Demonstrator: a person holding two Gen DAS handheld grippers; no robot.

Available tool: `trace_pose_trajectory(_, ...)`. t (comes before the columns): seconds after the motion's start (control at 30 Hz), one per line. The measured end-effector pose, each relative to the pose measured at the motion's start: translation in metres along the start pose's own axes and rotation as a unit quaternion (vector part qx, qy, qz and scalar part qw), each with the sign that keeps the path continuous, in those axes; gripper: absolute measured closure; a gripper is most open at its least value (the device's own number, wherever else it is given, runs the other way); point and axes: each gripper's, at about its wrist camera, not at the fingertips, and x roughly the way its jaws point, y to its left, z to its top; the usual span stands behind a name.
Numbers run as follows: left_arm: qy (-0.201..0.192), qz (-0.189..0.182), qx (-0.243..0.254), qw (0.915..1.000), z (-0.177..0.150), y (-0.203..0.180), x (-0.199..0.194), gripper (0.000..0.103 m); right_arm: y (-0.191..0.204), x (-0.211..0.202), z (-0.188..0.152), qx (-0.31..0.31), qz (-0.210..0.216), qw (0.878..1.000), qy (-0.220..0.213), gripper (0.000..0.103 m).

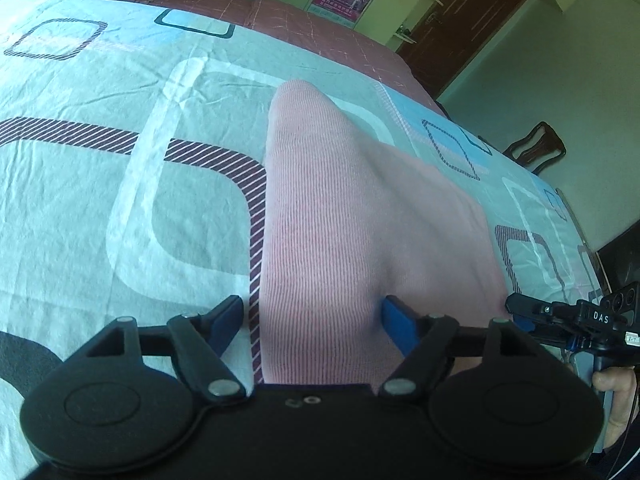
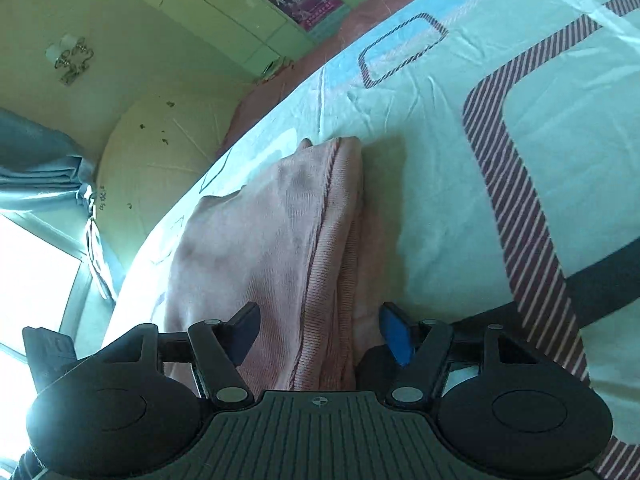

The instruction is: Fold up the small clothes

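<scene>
Pink garment (image 1: 360, 216) amid open bedsheet (image 1: 100, 200)

Ribbed pink knit garment (image 1: 340, 220), matt

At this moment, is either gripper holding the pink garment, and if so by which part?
Nothing is held. The left gripper and the right gripper both stand open over the pink garment, which lies on the bed sheet between their fingers without being pinched.
</scene>
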Motion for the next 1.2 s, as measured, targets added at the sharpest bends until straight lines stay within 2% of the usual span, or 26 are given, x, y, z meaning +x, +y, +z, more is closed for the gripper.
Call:
trace_pose_trajectory(0.17,0.001,0.007,0.022,0.9997,0.005,-0.011,0.004,0.028,0.008,0.012,0.009,-0.050,0.010,0.998,0.029,0.037)
trace_pose_trajectory(0.3,0.006,-0.003,0.014,0.9999,0.008,-0.009,0.008,0.030,-0.005,0.004,0.011,-0.044,0.023,0.998,0.036,0.038)
trace_pose_trajectory(0.4,0.009,-0.002,0.006,0.9999,0.009,-0.011,0.017,0.029,-0.003,0.015,0.016,-0.045,0.024,0.998,0.044,0.043)
trace_pose_trajectory(0.47,0.008,0.010,0.008,0.9999,0.013,-0.018,0.023,0.030,0.012,0.025,0.019,-0.067,0.005,0.997,0.045,0.044)
trace_pose_trajectory(0.5,0.009,0.020,0.015,0.9996,0.015,-0.024,0.026,0.031,0.023,0.031,0.019,-0.093,-0.015,0.995,0.045,0.053)
trace_pose_trajectory(0.53,0.009,0.032,0.029,0.9990,0.016,-0.031,0.029,0.037,0.035,0.039,0.018,-0.131,-0.042,0.989,0.049,0.072)
trace_pose_trajectory(0.57,0.006,0.039,0.045,0.9982,0.018,-0.038,0.029,0.053,0.044,0.043,0.016,-0.153,-0.053,0.985,0.052,0.076)
trace_pose_trajectory(0.6,-0.001,0.055,0.058,0.9968,0.020,-0.047,0.026,0.059,0.052,0.045,0.014,-0.171,-0.060,0.982,0.052,0.083)
trace_pose_trajectory(0.63,-0.013,0.070,0.080,0.9942,0.021,-0.058,0.019,0.068,0.061,0.043,0.012,-0.192,-0.070,0.978,0.045,0.085)
trace_pose_trajectory(0.67,-0.034,0.084,0.118,0.9889,0.020,-0.073,0.009,0.071,0.069,0.037,0.010,-0.209,-0.077,0.974,0.034,0.085)
trace_pose_trajectory(0.73,-0.058,0.098,0.171,0.9786,0.014,-0.096,-0.009,0.071,0.086,0.021,0.005,-0.229,-0.071,0.971,0.016,0.085)
trace_pose_trajectory(0.77,-0.058,0.100,0.181,0.9766,0.011,-0.102,-0.014,0.071,0.091,0.014,0.002,-0.236,-0.072,0.969,0.011,0.085)
trace_pose_trajectory(0.83,-0.041,0.103,0.189,0.9757,0.005,-0.102,-0.008,0.070,0.094,0.010,-0.007,-0.243,-0.090,0.966,0.010,0.085)
trace_pose_trajectory(0.9,-0.005,0.111,0.176,0.9782,0.000,-0.087,0.018,0.068,0.082,0.028,-0.015,-0.234,-0.127,0.963,0.042,0.085)
trace_pose_trajectory(0.97,-0.010,0.082,0.134,0.9875,0.003,-0.069,0.020,0.067,0.068,0.037,-0.017,-0.195,-0.128,0.971,0.051,0.085)
trace_pose_trajectory(1.0,-0.014,0.071,0.126,0.9894,0.005,-0.066,0.014,0.068,0.066,0.033,-0.014,-0.177,-0.126,0.975,0.047,0.085)
trace_pose_trajectory(1.2,-0.056,0.039,0.156,0.9853,0.000,-0.054,-0.038,0.071,0.129,0.009,-0.026,-0.228,-0.126,0.966,-0.004,0.085)
